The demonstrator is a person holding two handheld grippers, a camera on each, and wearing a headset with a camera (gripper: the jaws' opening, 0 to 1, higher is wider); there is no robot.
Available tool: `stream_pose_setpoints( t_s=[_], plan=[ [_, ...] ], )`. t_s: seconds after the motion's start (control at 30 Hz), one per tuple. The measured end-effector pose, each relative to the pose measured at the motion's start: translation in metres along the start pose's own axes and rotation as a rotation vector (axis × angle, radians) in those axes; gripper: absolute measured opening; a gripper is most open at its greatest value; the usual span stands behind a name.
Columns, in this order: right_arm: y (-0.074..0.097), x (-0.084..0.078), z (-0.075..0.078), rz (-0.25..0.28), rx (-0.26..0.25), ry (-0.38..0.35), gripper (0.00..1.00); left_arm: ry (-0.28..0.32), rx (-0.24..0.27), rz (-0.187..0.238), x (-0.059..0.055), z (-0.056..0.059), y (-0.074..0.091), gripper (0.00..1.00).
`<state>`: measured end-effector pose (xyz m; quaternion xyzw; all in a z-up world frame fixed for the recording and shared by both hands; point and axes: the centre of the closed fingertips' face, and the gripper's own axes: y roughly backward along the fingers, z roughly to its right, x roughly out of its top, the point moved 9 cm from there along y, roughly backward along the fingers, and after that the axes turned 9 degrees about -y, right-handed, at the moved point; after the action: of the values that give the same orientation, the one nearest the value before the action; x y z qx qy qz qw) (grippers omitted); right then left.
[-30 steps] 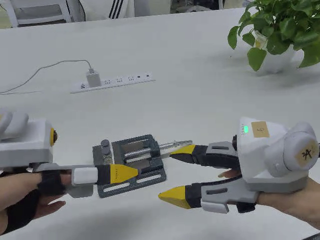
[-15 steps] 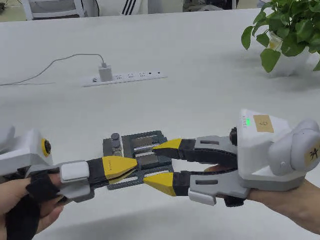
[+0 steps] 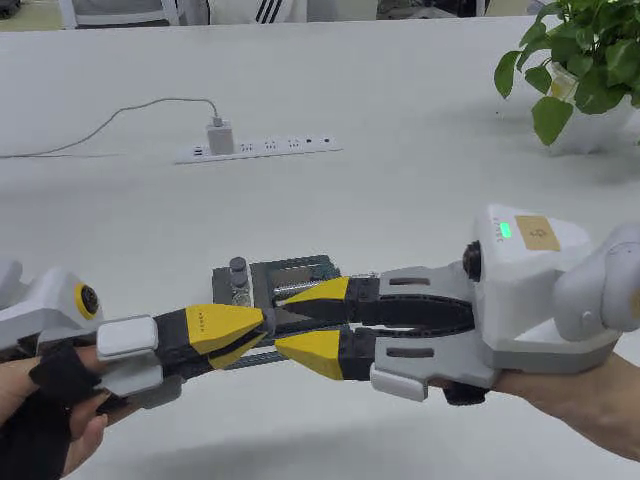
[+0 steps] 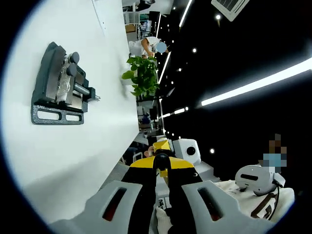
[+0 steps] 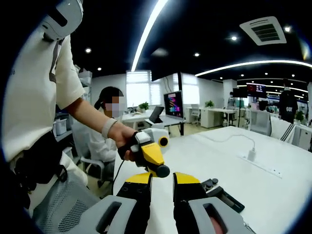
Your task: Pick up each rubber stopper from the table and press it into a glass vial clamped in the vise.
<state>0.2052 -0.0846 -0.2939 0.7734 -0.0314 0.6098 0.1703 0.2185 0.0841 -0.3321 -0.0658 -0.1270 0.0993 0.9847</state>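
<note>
Grippers meet low and close, tips nearly touching, just in front of the vise. The left gripper comes in from the left with its jaws closed tip to tip. Whether they pinch anything is too small to tell. The right gripper reaches in from the right, its jaws a narrow gap apart and empty.

The risk, as I judge it, is crowding. With both tips packed together this near the work, one could knock the other or swing on into the glass.

Just behind them the dark vise sits flat on the table. A vial stands upright at its left end, with a dark stopper on top. The vial is glass held in metal, so a sideways bump or an off-centre push could crack it or tip it in the clamp. The vise looks unfixed and might slide on the smooth top.

The table is white, matte and wide. Farther back lies a white power strip with a charger plugged in and a cable trailing left. A plant stands at the far right.

In the right gripper view the room is an open office, with desks, a monitor, long ceiling lights and a seated person.
</note>
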Motion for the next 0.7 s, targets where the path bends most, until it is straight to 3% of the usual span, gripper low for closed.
stream_pose_setpoints(
  t_s=[0.7],
  plan=[
    [0.0003,0.0069,-0.0048,-0.021,0.047,-0.009,0.07,0.033,-0.062,-0.041,-0.0039,0.0013,-0.0008,0.05]
  ],
)
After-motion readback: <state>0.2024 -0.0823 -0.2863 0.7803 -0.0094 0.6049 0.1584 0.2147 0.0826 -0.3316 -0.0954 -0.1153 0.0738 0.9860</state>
